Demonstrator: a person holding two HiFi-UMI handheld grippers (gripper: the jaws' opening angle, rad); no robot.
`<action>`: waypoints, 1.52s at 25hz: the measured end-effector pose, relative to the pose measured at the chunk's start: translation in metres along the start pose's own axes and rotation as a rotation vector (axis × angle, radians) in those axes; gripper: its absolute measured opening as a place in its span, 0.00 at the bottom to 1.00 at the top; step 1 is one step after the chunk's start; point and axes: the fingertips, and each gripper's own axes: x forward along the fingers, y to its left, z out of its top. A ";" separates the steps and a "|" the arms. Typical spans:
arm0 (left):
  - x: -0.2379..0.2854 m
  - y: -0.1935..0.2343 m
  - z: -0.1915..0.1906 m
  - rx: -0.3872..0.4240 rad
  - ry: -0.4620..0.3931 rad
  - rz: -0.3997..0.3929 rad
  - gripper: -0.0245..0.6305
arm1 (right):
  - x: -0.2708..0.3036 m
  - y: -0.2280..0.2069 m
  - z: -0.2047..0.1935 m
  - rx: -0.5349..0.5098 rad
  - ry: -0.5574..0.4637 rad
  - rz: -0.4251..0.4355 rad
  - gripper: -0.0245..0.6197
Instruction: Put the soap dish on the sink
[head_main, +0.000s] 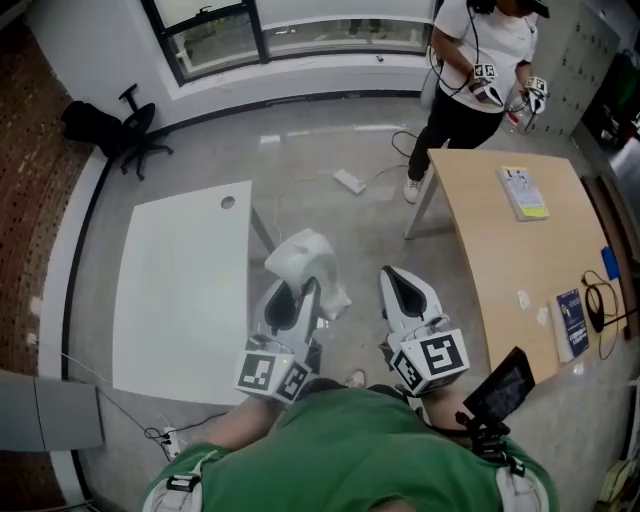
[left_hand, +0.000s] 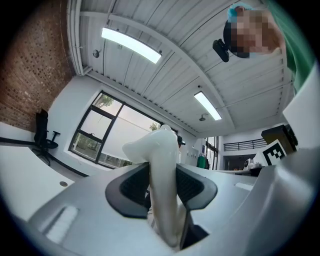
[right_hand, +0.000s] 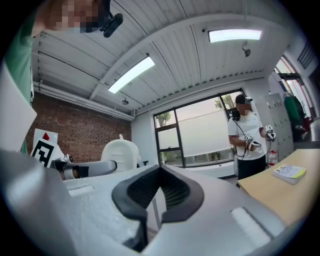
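1 soap dish clamped in L gripper jaws; R gripper jaws together, empty.

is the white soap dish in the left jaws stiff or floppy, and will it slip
Probably stiff: the soap dish keeps its curved shape above the jaws. Likely light, carried by one pinched edge. Its smooth surface may slip.

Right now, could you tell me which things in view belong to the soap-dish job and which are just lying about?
Job: soap dish, clamped in the left gripper; right gripper, shut and empty. No sink in view.
Lying about: white table, wooden table, book, office chair, power strip.
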 end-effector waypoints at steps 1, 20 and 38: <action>0.003 -0.002 0.001 -0.003 0.004 -0.021 0.27 | -0.002 0.000 0.002 -0.002 -0.003 -0.020 0.04; -0.005 -0.099 0.011 -0.107 0.128 -0.494 0.27 | -0.130 0.012 0.031 -0.024 -0.020 -0.516 0.04; -0.069 -0.220 -0.028 -0.171 0.274 -0.878 0.27 | -0.287 0.042 0.015 -0.005 -0.043 -0.930 0.04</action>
